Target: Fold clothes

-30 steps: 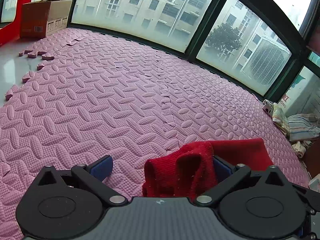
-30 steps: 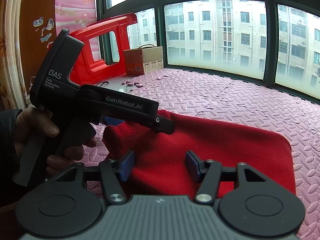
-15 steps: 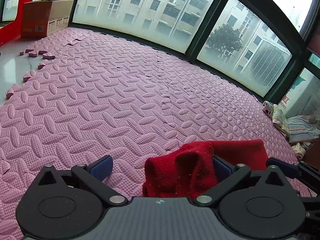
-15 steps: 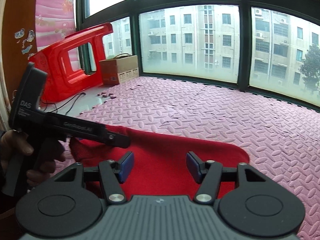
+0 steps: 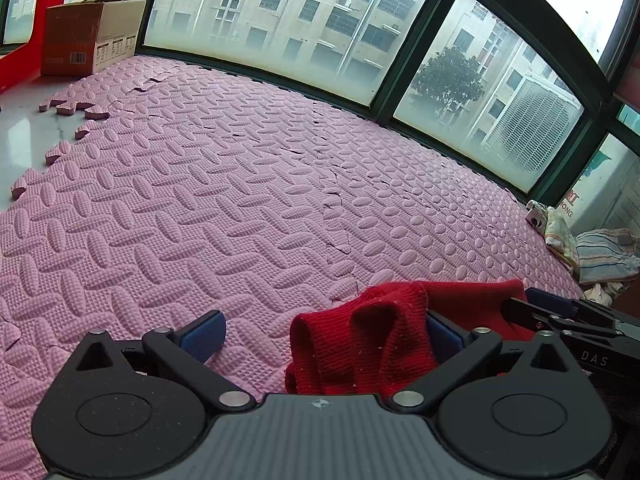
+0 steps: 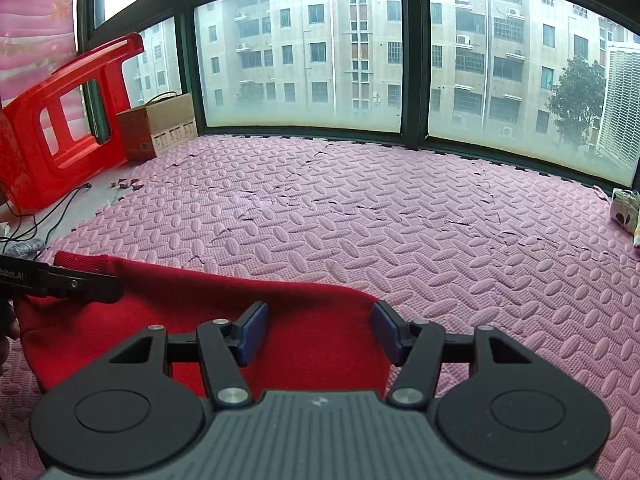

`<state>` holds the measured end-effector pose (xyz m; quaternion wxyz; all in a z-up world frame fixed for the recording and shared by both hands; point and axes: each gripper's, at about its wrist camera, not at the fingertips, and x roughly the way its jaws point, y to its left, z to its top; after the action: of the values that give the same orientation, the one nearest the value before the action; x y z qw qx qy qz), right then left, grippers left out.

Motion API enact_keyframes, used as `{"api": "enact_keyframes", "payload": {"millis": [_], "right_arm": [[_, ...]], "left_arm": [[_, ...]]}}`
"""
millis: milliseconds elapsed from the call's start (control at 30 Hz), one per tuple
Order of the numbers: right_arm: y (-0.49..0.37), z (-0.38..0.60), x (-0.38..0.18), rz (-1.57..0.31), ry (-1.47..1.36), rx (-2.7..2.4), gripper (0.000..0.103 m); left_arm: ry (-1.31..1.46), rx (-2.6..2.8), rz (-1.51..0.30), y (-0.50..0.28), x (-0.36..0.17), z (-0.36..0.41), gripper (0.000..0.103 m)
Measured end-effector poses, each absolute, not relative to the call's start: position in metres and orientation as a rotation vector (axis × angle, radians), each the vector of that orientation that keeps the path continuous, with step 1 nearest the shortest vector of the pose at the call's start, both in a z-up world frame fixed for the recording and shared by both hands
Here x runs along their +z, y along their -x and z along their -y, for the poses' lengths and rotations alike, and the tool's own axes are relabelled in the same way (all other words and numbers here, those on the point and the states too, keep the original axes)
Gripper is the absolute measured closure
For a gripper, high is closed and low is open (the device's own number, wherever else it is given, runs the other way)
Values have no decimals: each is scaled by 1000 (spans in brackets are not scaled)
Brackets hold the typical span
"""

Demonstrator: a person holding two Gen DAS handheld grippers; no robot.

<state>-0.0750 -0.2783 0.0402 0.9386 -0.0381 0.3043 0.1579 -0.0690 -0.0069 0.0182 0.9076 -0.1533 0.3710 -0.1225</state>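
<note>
A red knitted garment (image 6: 224,316) lies on the pink foam mat (image 6: 360,208). In the left wrist view a bunched part of it (image 5: 360,344) lies against my left gripper's right finger. My left gripper (image 5: 320,332) is open, its left finger over bare mat. My right gripper (image 6: 320,332) is open and empty, its jaws over the garment's right end, the right finger at its edge. The left gripper's body (image 6: 60,284) shows over the garment's left end in the right wrist view. The right gripper's body (image 5: 576,320) shows at the right in the left wrist view.
A cardboard box (image 6: 160,128) and a red plastic stool (image 6: 52,128) stand at the far left by the windows. Loose mat pieces (image 5: 72,108) and cables (image 6: 48,220) lie on bare floor there. A pile of other clothes (image 5: 592,252) lies at the mat's far right.
My right gripper has swung right along the garment, from beside the left gripper to the garment's right end. The left gripper has stayed in place, open.
</note>
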Motion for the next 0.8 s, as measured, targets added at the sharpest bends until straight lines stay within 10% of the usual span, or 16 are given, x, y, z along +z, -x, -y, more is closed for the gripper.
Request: {"api": "enact_keyframes", "payload": {"millis": [800], "right_arm": [[167, 278, 33, -586, 37, 393, 44]], "left_arm": [[287, -237, -741, 84, 28, 13, 0]]}}
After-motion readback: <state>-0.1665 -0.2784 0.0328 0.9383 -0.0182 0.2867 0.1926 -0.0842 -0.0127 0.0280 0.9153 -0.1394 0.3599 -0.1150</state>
